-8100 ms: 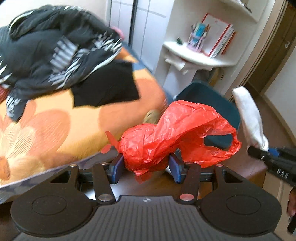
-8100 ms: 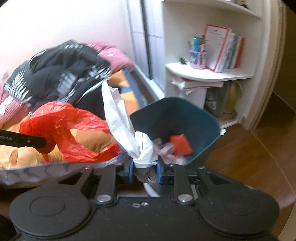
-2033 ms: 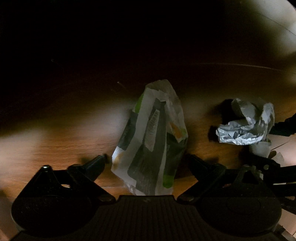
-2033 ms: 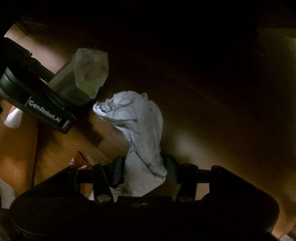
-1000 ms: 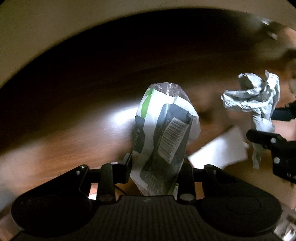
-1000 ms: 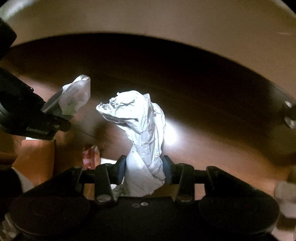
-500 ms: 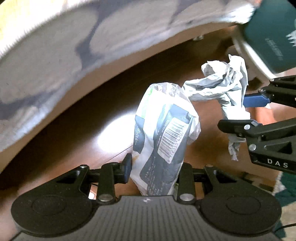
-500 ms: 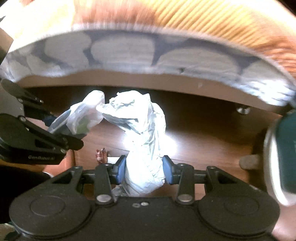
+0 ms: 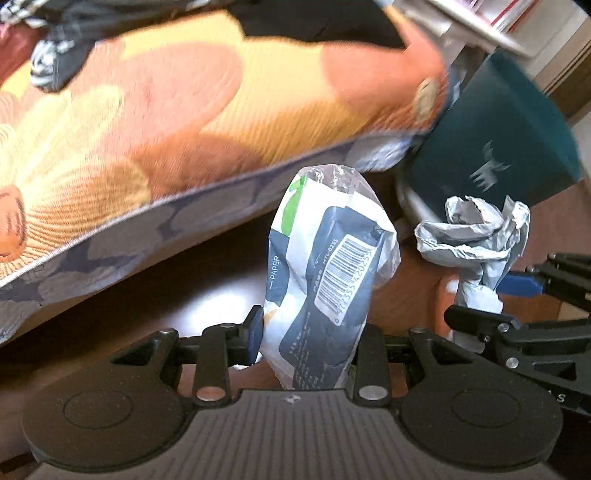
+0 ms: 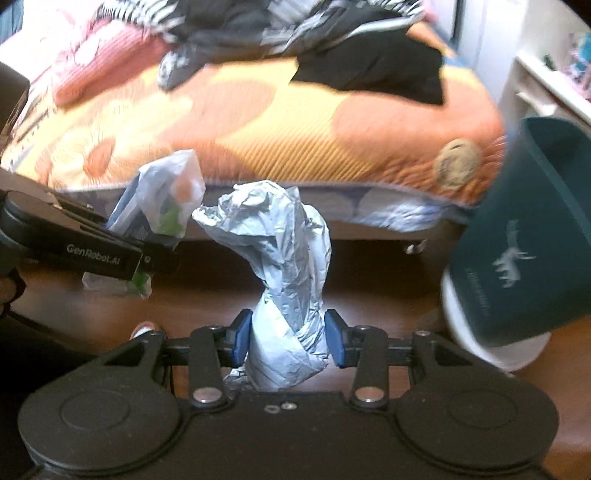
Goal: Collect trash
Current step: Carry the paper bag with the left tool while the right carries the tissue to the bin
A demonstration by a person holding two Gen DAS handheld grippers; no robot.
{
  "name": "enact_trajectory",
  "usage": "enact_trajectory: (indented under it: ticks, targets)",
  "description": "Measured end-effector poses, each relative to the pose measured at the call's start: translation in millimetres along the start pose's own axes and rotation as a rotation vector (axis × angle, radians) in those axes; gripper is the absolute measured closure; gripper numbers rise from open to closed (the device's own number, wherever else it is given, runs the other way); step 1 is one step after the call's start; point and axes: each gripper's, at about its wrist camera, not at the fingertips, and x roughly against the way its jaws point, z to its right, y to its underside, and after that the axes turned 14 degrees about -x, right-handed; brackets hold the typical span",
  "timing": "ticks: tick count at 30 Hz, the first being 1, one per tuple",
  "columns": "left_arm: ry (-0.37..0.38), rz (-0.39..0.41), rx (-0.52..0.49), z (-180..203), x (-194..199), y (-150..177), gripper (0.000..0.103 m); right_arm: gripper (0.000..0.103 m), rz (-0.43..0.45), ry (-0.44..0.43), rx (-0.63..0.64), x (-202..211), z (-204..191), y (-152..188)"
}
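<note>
Gripping two pieces of trash, both tools are loaded: the left gripper (image 9: 308, 332) is pinching a printed plastic wrapper (image 9: 328, 273) with a barcode and the word PAPER, which is standing up toward twelve o'clock from the jaws, and the right gripper (image 10: 289, 338) is squeezing a crumpled grey paper wad (image 10: 284, 280) that is also rising toward twelve. In the left view the wad (image 9: 476, 236) is showing at three o'clock of the wrapper, near it but apart; in the right view the wrapper (image 10: 159, 206) is sitting at ten o'clock of the wad.

Ahead, a dark teal bin (image 10: 524, 236) with a white base is standing on the wooden floor (image 10: 369, 295) at about two o'clock, just beside the corner of a bed with an orange flowered cover (image 10: 258, 114). Dark and pink clothes (image 10: 258, 22) are lying heaped on the bed at twelve.

Judging the risk: the wrapper is slick and only its lower end is being held, so it could slide out on a quick swing; the wad is loose and could shed a fold. Both pieces are tall, so either could catch the bin's rim or brush the other and land on the floor if let go too early.

Counting: two grippers, two held pieces of trash, one bin, one bed.
</note>
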Motion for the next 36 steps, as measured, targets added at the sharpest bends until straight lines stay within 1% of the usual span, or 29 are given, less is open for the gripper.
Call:
enact_trajectory:
  ticks: [2,7,11,19,23,28,32,36]
  targets:
    - [-0.002,0.025,-0.001,17,24,-10,0.070,0.062,0.039,-0.004,-0.013,24,8,-2]
    - [-0.010,0.091,-0.034,61,61,-27,0.070,0.062,0.137,0.005,-0.024,78,29,-9]
    - [-0.017,0.129,-0.066,96,87,-45,0.070,0.062,0.202,0.018,-0.037,105,53,-14]
    - [-0.016,0.215,-0.158,164,105,-100,0.070,0.062,0.313,0.072,-0.081,142,107,-35]
    - [-0.003,0.236,-0.193,196,104,-132,0.070,0.062,0.355,0.104,-0.112,150,137,-48]
    - [0.006,0.257,-0.228,228,93,-173,0.070,0.062,0.388,0.144,-0.168,152,176,-66]
    - [0.012,0.256,-0.246,244,75,-202,0.070,0.062,0.397,0.175,-0.199,147,204,-80]
    - [0.005,0.241,-0.261,259,50,-230,0.070,0.062,0.383,0.186,-0.241,133,233,-95]
